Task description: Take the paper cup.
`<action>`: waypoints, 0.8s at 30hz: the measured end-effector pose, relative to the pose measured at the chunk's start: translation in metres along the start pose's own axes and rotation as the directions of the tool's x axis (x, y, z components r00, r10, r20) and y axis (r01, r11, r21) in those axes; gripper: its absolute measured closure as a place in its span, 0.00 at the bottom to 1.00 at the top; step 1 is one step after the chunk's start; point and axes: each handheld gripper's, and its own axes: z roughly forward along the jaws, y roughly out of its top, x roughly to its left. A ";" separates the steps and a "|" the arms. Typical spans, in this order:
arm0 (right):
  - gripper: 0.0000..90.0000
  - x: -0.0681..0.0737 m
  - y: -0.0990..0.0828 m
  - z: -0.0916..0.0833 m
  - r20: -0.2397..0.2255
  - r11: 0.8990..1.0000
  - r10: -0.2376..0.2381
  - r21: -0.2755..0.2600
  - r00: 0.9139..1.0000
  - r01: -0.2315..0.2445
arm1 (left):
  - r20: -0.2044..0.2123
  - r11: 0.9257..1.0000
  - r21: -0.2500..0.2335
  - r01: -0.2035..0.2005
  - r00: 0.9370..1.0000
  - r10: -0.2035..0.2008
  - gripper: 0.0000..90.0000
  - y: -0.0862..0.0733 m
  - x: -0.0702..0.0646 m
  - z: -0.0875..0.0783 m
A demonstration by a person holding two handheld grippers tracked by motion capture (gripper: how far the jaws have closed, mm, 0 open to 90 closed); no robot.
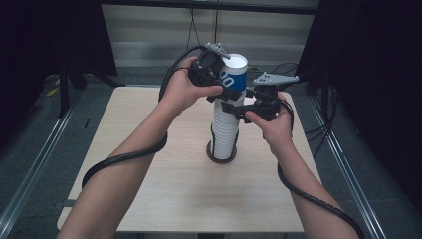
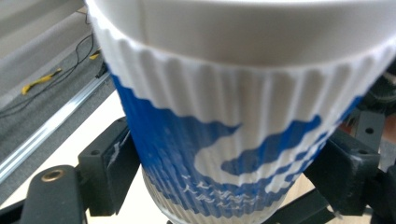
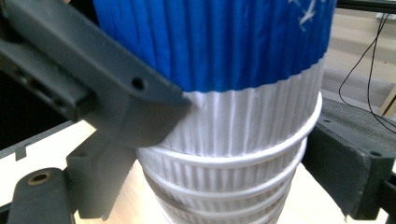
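A tall stack of white ribbed paper cups [image 1: 224, 132] stands upright on the wooden table [image 1: 164, 199]. Its top cup [image 1: 235, 72] is blue and white and sits raised in the stack. My left gripper [image 1: 228, 92] reaches in from the left and is shut on that top cup [image 2: 233, 116], with a jaw pressed to each side. My right gripper [image 1: 234, 107] comes from the right, just below, and is shut on the white cups [image 3: 233, 177] under the blue cup [image 3: 210, 42]. In the right gripper view, a jaw of the left gripper crosses at upper left.
A dark round base [image 1: 221, 158] lies under the stack at the table's middle. Black cables [image 1: 124, 157] trail from both grippers over the forearms. Metal rails [image 1: 35, 164] run along the floor at both sides, and loose wires [image 1: 283, 67] lie behind the table.
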 end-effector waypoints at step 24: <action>0.13 -0.001 -0.002 -0.002 -0.004 1.000 -0.005 -0.008 1.000 0.005 | -0.024 0.999 0.005 0.053 0.998 -0.053 0.22 0.005 -0.004 -0.003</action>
